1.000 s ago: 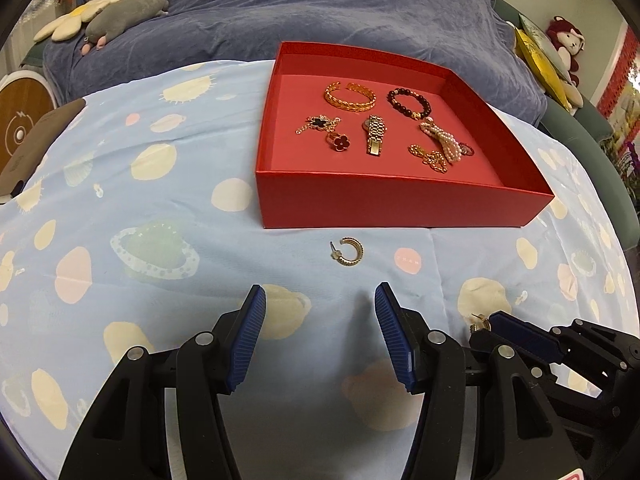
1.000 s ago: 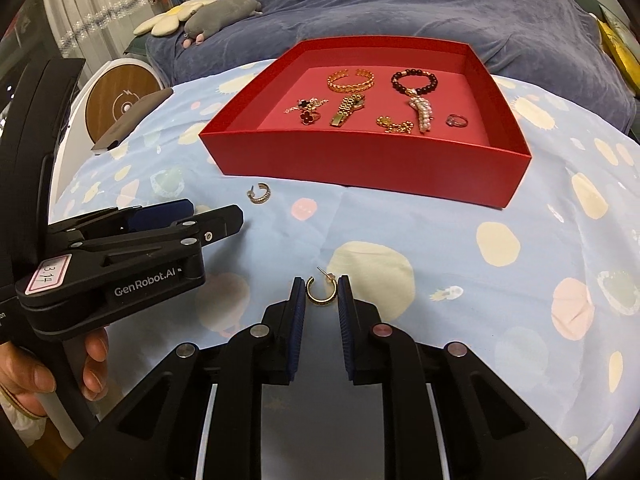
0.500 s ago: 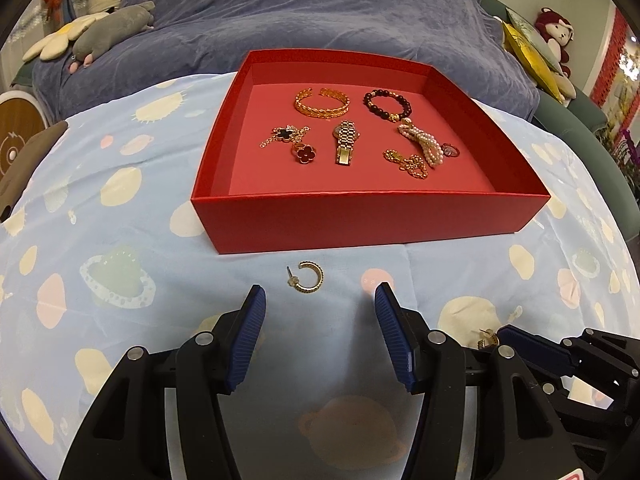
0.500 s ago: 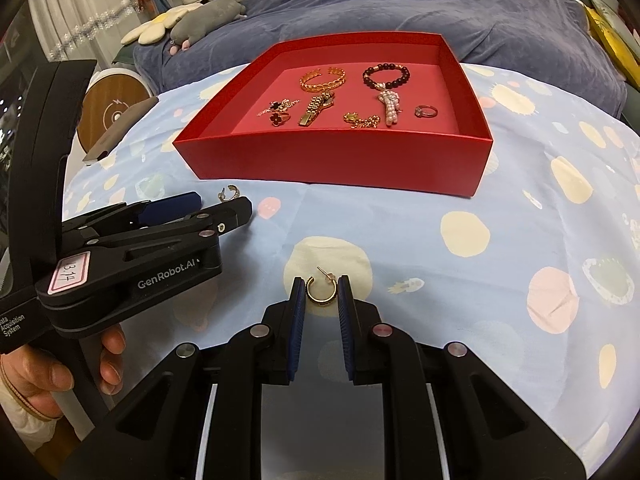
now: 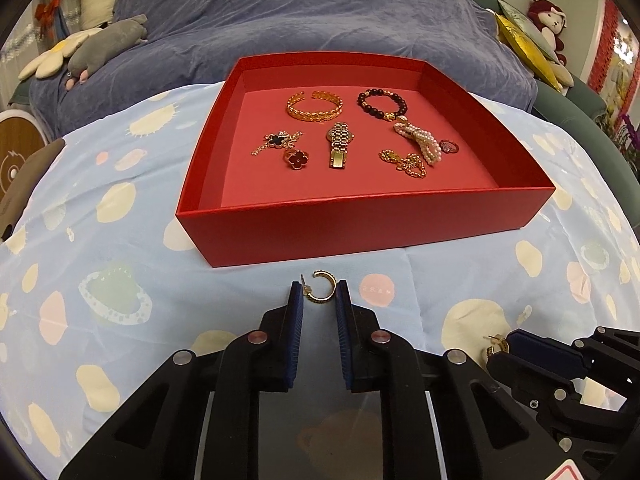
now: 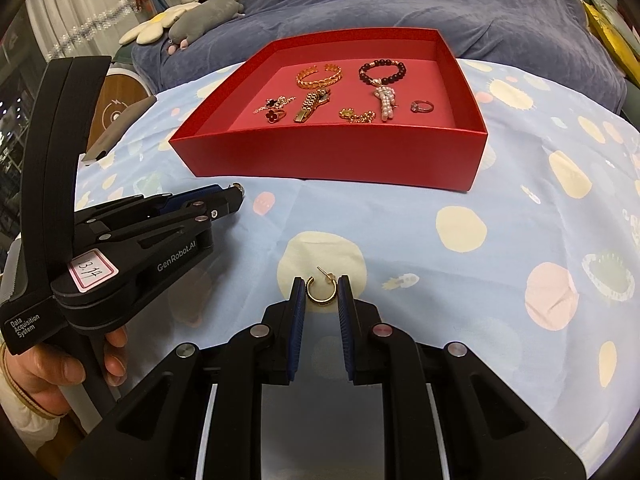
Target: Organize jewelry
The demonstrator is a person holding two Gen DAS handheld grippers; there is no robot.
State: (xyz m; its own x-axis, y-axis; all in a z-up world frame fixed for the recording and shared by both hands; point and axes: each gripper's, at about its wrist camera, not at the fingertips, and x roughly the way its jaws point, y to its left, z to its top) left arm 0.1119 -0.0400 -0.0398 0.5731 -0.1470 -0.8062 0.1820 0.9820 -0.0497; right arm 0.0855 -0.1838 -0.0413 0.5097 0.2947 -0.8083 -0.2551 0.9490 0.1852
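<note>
A red box (image 5: 360, 216) (image 6: 332, 152) stands on the patterned blue cloth and holds a gold bangle (image 5: 315, 106), a bead bracelet (image 5: 382, 103), a watch (image 5: 340, 144), clover pieces, a chain, pearls and a ring (image 6: 422, 107). My left gripper (image 5: 319, 296) is shut on a gold hoop earring (image 5: 320, 291) just in front of the box; it also shows in the right wrist view (image 6: 224, 204). My right gripper (image 6: 321, 294) is shut on a second gold hoop earring (image 6: 321, 291), low over the cloth; it shows in the left wrist view (image 5: 520, 344).
A bed with a purple blanket (image 5: 320, 20) lies behind the table, with plush toys (image 5: 80, 48) on the left and a red doll (image 5: 548, 20) on the right. A dark flat object (image 6: 120, 128) lies at the table's left edge.
My left gripper has moved forward to the earring in front of the box and closed from wide open onto it. My right gripper stays shut on its earring.
</note>
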